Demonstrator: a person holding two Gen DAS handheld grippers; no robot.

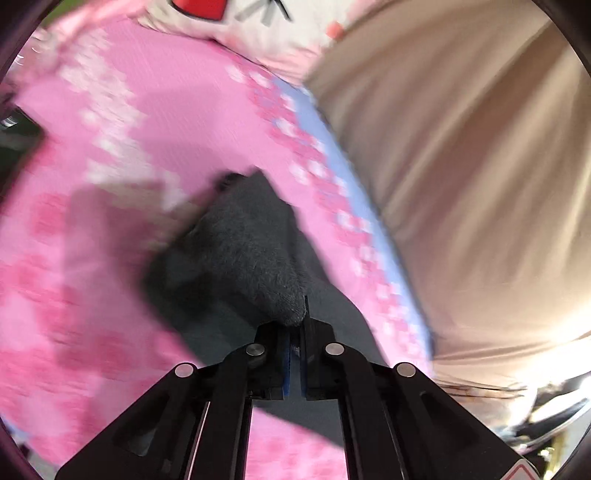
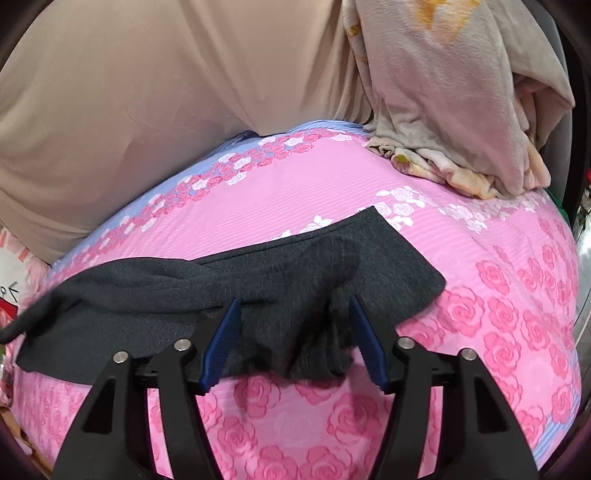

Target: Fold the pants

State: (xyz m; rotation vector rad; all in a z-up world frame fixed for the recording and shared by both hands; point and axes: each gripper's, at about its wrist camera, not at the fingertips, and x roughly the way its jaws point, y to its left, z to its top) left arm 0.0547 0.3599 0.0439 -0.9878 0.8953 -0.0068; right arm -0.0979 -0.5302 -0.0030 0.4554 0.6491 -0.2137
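Dark grey pants [image 2: 155,295] lie stretched across a pink rose-print bed sheet [image 2: 332,192]. In the right wrist view my right gripper [image 2: 293,310] is open, its blue pads [image 2: 221,343] on either side of a bunched fold of the pants near the front edge. In the left wrist view my left gripper [image 1: 295,332] is shut on a raised fold of the pants [image 1: 255,254], lifting it off the sheet. That view is blurred.
A beige cloth-covered mass [image 2: 129,99] rises along the bed's far side, also in the left wrist view [image 1: 480,166]. A crumpled pale blanket [image 2: 454,110] sits at the back right. A white cloth with red print [image 1: 229,18] lies at the far end.
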